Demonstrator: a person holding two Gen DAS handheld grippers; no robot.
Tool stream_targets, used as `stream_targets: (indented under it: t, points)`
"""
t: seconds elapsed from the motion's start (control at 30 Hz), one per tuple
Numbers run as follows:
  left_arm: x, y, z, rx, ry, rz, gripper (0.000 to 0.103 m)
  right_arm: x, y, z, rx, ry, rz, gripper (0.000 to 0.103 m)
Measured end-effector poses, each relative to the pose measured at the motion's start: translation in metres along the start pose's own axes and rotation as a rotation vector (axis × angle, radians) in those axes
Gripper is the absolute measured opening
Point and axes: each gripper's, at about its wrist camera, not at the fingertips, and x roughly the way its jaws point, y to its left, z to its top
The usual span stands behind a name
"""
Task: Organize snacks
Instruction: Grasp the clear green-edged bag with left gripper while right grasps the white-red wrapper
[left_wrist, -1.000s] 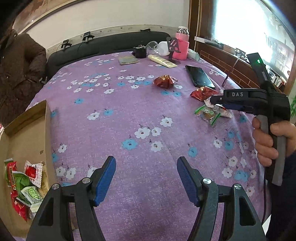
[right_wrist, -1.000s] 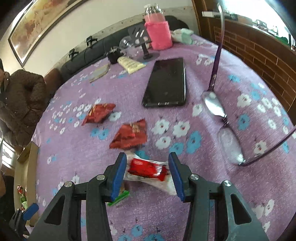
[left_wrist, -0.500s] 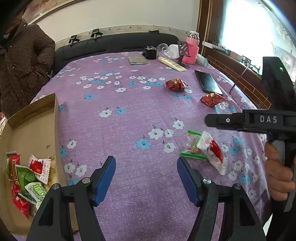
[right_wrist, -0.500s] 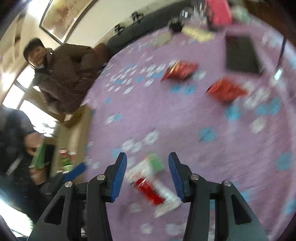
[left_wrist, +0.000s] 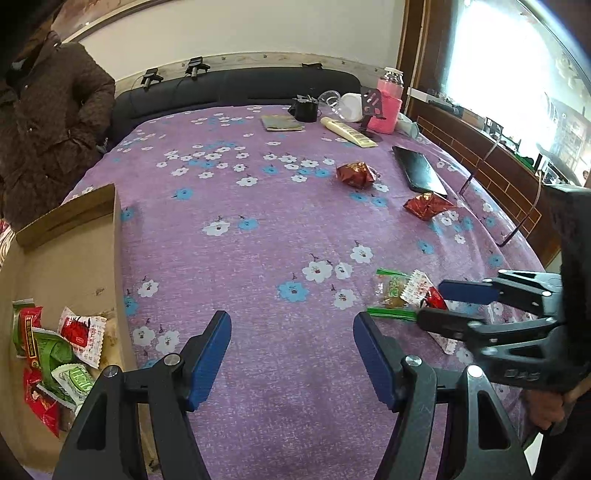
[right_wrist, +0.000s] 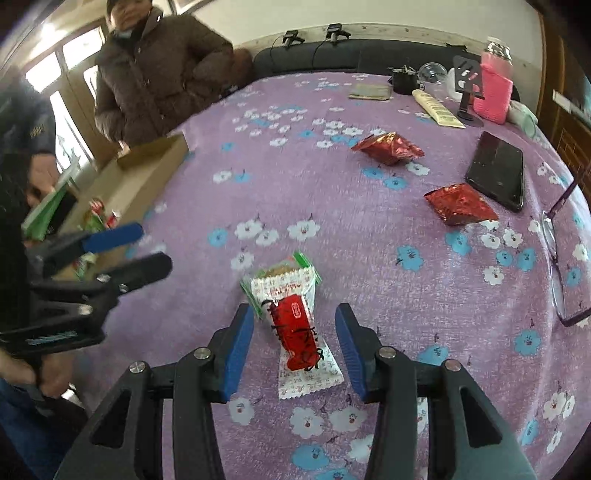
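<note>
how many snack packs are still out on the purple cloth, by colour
red foil packs: 2
red-and-white pack: 1, between the right tool's closing jaws
green-edged pack: 1, partly under the red-and-white one
total: 4

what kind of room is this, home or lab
Most likely a home living room. A floral purple cloth covers the table, a dark sofa runs along the wall behind it, and personal things lie about: a phone, eyeglasses, a pink-sleeved bottle.
</note>
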Motion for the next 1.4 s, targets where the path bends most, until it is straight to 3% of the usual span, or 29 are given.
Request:
stream_targets:
  t: [0.07,0.17,0.47,0.57,0.63,0.7,0.73,0.9,1.4]
  points:
    - [-0.001,-0.004,0.001,0.011,0.000,-0.004,0.072,0.004,0.000,-0.002,-0.016,0.009,-0.018,0.025]
    - [-0.001,-0.010,0.003,0.028,0.002,-0.011,0.072,0.001,-0.009,-0.002,0.018,-0.012,-0.034,0.019]
    - [0.029,-0.039,0.026,0.045,0.095,-0.109,0.072,-0.004,-0.053,0.002,0.236,-0.099,-0.041,0.018]
    - [0.046,-0.053,0.030,0.066,0.125,-0.088,0.071,-0.001,-0.060,0.001,0.266,-0.100,-0.024,0.018]
    - [0.058,-0.061,0.032,0.088,0.140,-0.069,0.066,0.000,-0.064,0.001,0.278,-0.103,-0.010,0.018]
    - [0.069,-0.066,0.032,0.098,0.158,-0.063,0.050,0.000,-0.065,0.001,0.284,-0.108,0.000,0.018]
    - [0.072,-0.068,0.031,0.100,0.163,-0.061,0.047,0.000,-0.065,0.000,0.286,-0.109,0.004,0.018]
    - [0.075,-0.074,0.029,0.139,0.106,-0.024,0.033,0.000,-0.064,0.000,0.285,-0.116,0.016,0.018]
    - [0.063,-0.063,0.026,0.106,0.063,-0.051,0.024,-0.004,-0.066,0.000,0.299,-0.144,0.036,0.018]
